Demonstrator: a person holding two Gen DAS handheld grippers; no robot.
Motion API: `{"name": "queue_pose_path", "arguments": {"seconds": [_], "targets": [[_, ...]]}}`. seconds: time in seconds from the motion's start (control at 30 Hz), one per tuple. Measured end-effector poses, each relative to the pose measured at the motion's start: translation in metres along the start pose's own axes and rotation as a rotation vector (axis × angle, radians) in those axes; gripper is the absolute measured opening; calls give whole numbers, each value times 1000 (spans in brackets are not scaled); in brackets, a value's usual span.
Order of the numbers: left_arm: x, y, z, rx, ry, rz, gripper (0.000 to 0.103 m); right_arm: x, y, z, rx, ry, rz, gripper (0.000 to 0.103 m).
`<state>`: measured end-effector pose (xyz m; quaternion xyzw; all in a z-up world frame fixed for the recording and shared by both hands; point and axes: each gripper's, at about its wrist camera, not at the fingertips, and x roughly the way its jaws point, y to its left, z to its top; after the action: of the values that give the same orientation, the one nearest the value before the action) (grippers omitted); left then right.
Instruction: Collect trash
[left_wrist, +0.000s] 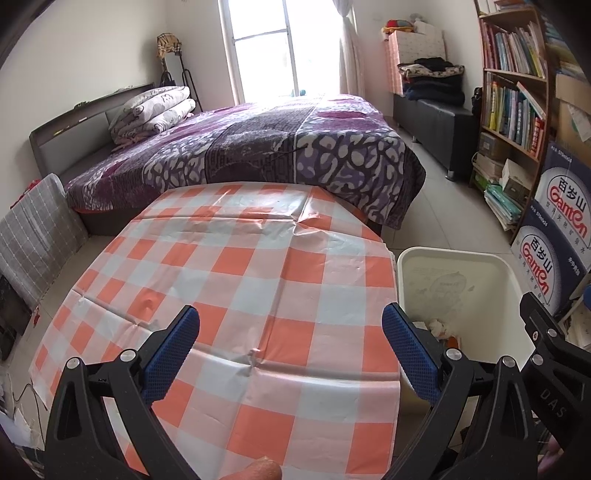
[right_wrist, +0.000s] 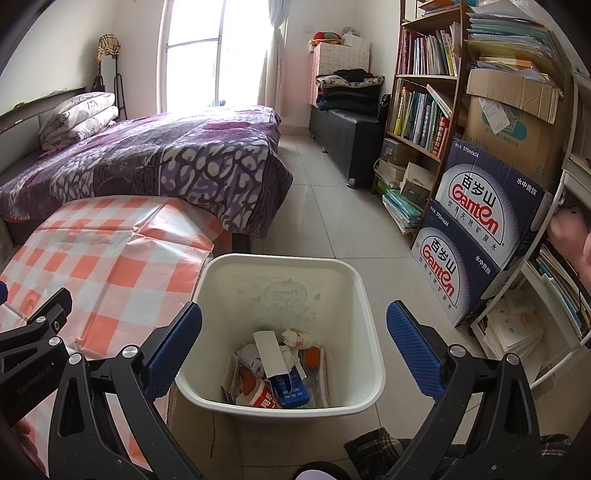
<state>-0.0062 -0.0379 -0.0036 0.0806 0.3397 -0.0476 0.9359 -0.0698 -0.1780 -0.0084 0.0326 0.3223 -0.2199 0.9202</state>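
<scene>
Right gripper spread wide, empty, above the bin, trash jumbled inside, left gripper likewise released over the checked tablecloth, bin bottom mostly hidden at 3 o'clock.

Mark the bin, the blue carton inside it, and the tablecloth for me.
bin (right_wrist: 369, 295): right wrist view, right rim.
blue carton (right_wrist: 291, 393): right wrist view, its printed face.
tablecloth (left_wrist: 236, 258): left wrist view, an orange square near the middle.

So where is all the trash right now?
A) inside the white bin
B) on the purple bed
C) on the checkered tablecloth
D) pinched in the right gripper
A: the right wrist view shows crumpled tissues, a blue carton and other wrappers lying at the bottom of the white bin, while the right gripper is open and holds nothing.
</scene>
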Motion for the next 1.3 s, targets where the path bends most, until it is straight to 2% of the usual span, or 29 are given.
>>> {"name": "queue_pose_path", "arguments": {"seconds": [1.3], "targets": [[8, 5, -9, 22, 22, 0, 96, 2, -1, -6, 0, 14, 4, 96]]}}
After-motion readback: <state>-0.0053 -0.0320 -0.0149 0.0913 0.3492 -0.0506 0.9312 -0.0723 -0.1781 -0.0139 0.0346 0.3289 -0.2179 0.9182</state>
